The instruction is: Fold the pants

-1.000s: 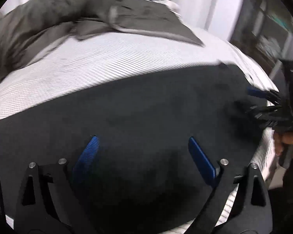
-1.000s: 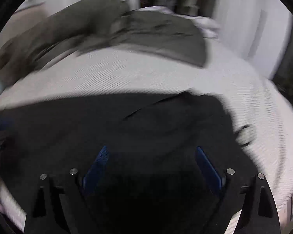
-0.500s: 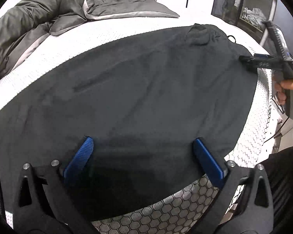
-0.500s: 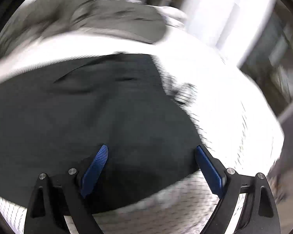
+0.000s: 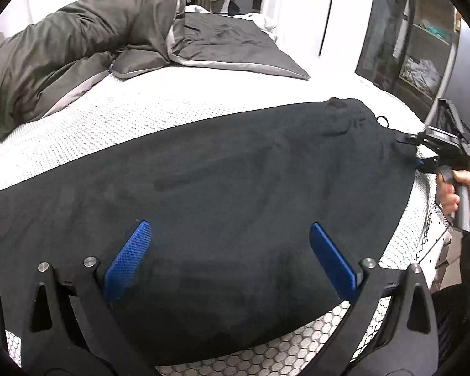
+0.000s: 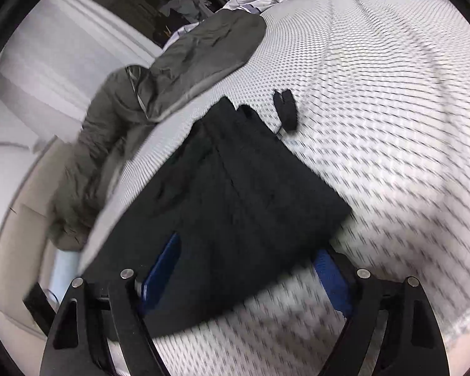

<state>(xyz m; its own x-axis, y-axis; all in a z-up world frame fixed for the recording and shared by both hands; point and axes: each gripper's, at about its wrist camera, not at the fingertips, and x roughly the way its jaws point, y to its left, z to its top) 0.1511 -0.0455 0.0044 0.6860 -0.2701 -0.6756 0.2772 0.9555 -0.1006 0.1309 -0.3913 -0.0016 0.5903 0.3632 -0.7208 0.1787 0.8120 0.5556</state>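
Note:
Black pants (image 5: 222, 188) lie spread flat across the near part of a white patterned mattress (image 5: 116, 131). My left gripper (image 5: 232, 257) is open and empty, its blue pads just above the pants' near edge. In the right wrist view the pants (image 6: 235, 194) run away from me, and my right gripper (image 6: 244, 269) is open over their near corner, holding nothing. The right gripper also shows in the left wrist view (image 5: 420, 153) at the pants' right end, rolled on its side.
A grey duvet (image 5: 78, 47) is bunched at the far side of the bed. A small black item (image 6: 285, 109) lies on the mattress beside the pants' far corner. Shelves (image 5: 423, 47) stand to the right of the bed.
My right gripper has rolled sideways and swung to the pants' right end, so its view now runs along them. My left gripper has pulled back slightly. Both stay open.

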